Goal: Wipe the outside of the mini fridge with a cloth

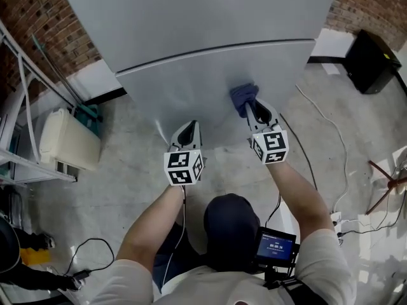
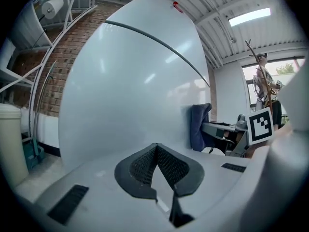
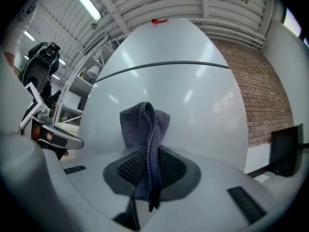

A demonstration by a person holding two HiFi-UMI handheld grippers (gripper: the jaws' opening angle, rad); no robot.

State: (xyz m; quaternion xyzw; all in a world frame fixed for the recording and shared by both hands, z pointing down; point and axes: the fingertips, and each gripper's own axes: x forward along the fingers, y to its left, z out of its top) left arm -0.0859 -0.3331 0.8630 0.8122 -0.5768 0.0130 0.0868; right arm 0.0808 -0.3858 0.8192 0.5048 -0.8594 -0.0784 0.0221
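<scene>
Right gripper view: right gripper (image 3: 150,167) clamps a blue-grey cloth (image 3: 144,124) against the mini fridge (image 3: 198,95) door; left gripper (image 2: 155,151), jaws closed empty, faces that door.

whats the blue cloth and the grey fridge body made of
Blue-grey folded cloth: likely soft microfibre or woven fabric, going by its fuzzy nap and stitched edge. Pale grey mini fridge: smooth painted metal or plastic, satin-glossy; it reflects ceiling lights softly.

A red brick wall (image 1: 38,18) backs the grey concrete floor (image 1: 121,189), with metal shelving (image 1: 27,116) at left.
</scene>
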